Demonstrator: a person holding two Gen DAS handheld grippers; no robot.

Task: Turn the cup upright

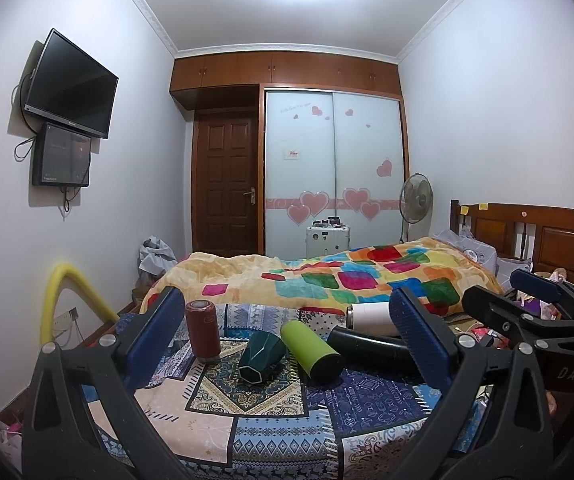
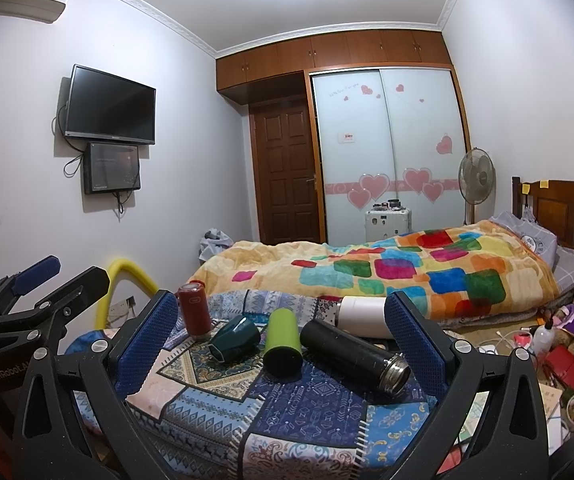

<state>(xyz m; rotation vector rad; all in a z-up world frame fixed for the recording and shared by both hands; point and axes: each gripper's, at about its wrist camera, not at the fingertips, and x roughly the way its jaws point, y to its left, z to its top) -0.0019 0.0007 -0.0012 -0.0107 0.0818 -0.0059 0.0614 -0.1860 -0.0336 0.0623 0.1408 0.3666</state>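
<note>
On the patchwork-patterned cloth [image 1: 287,432] at the foot of the bed, a dark green faceted cup [image 1: 261,356] lies on its side, mouth toward the tongs, between an upright red cylindrical flask [image 1: 203,330] and a toppled lime-green tumbler [image 1: 311,350]. A black steel-mouthed flask [image 2: 353,354] and a white bottle [image 2: 361,316] also lie flat. Both the left tongs [image 1: 287,334] and right tongs [image 2: 283,338] hover spread wide, holding nothing.

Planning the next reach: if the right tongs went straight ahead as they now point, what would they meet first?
Probably the green bottle lying between the open right tongs, though the black flask lies close beside it; depth is uncertain.
</note>
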